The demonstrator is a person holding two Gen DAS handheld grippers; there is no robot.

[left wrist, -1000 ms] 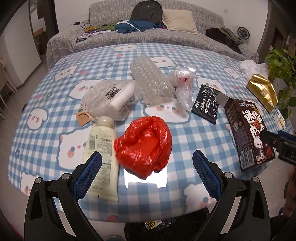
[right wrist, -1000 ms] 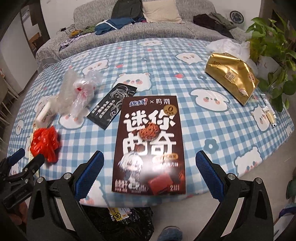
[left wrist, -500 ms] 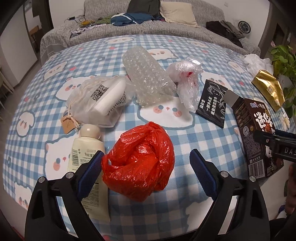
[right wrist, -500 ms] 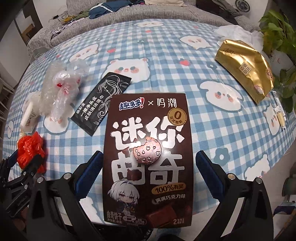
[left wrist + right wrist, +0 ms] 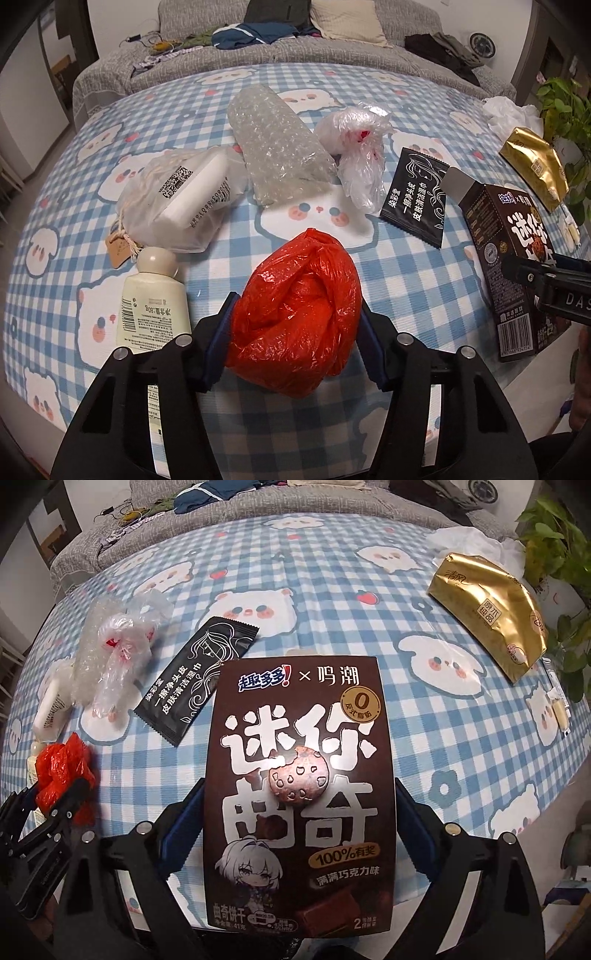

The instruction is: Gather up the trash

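Both grippers are closing in at once here. The left gripper (image 5: 295, 332) is squeezing the red plastic bag (image 5: 299, 314), blue pads pressing into its crumpled sides, jaws clamped on it while it is sitting on the checked tablecloth (image 5: 399, 273) at the near edge. Over on the other side, the right gripper (image 5: 299, 812) is bracketing the brown biscuit box (image 5: 299, 794), which is lying flat at six o'clock in its view; the pads are touching or nearly touching the box's long edges, so I'm calling that a grip, though it is hard to be sure how firm.

Around them more rubbish is waiting: a black sachet (image 5: 195, 686) at eleven o'clock of the box, a clear plastic bag (image 5: 360, 155) beyond it, a roll of bubble wrap (image 5: 277, 144) at twelve o'clock of the red bag, a lotion bottle (image 5: 153, 302) at nine o'clock of it, and a gold packet (image 5: 491, 616) off at two o'clock of the box.

So this looks like the pick-up step, early in the job. Next, I reckon, both arms are needing a clean lift and a carry to a bin, which is not showing in either view. The bag is soft and could slip; the box wants an even squeeze.
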